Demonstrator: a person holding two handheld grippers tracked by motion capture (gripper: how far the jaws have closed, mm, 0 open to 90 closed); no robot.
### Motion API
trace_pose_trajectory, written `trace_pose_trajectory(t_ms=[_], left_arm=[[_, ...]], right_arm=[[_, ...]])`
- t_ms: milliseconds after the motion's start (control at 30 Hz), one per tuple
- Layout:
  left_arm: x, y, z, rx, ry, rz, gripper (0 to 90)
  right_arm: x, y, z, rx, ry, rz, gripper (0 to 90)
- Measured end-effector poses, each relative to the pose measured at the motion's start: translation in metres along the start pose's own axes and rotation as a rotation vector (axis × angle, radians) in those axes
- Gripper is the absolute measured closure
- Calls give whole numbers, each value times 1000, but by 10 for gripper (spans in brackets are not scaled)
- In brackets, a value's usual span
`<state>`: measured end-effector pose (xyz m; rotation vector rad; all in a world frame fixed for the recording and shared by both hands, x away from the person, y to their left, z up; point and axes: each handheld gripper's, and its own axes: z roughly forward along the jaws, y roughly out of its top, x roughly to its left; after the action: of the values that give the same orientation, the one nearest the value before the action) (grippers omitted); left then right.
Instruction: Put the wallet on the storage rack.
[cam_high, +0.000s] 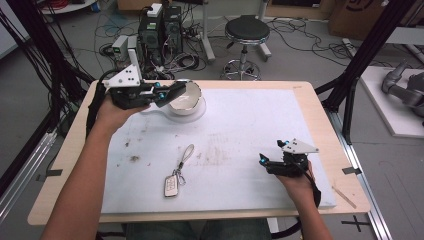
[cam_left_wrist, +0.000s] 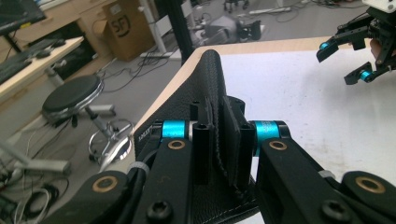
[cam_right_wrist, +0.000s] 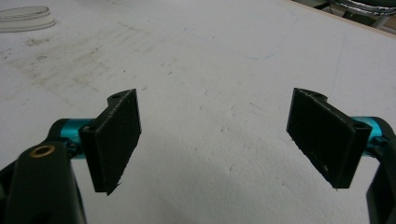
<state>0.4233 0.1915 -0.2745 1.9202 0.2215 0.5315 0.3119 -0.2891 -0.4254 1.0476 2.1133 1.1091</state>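
My left gripper (cam_high: 167, 93) is held above the table's far left part, shut on a black leather pouch (cam_high: 186, 95) whose pale inside faces the camera. In the left gripper view the pouch's stitched black edge (cam_left_wrist: 205, 79) is clamped between the pads of that gripper (cam_left_wrist: 219, 135). A car key on a strap (cam_high: 172, 184) lies on the white mat (cam_high: 240, 125) near the front centre. My right gripper (cam_high: 263, 161) rests low at the front right, open, with only bare mat between its pads (cam_right_wrist: 215, 135). It also appears far off in the left gripper view (cam_left_wrist: 345, 60).
A white round dish (cam_high: 196, 112) lies on the mat just under the held pouch. The mat is smudged around its middle. Past the table's far edge stand a black stool (cam_high: 246, 32), computer towers and cables on the floor.
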Motion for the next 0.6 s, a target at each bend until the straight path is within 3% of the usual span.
trace_pose_trajectory(t_ms=[200,433,600], left_arm=[[17,-2,16,3,5,16,823],[21,-15,35,45,4,0,822],[23,-28,52,37,1,-22,821]], right_arm=[[4,1,-2,-5,1,-11,180],[4,1,-3,-8,0,-14,180],[4,1,-2,-8,4,-19,180]])
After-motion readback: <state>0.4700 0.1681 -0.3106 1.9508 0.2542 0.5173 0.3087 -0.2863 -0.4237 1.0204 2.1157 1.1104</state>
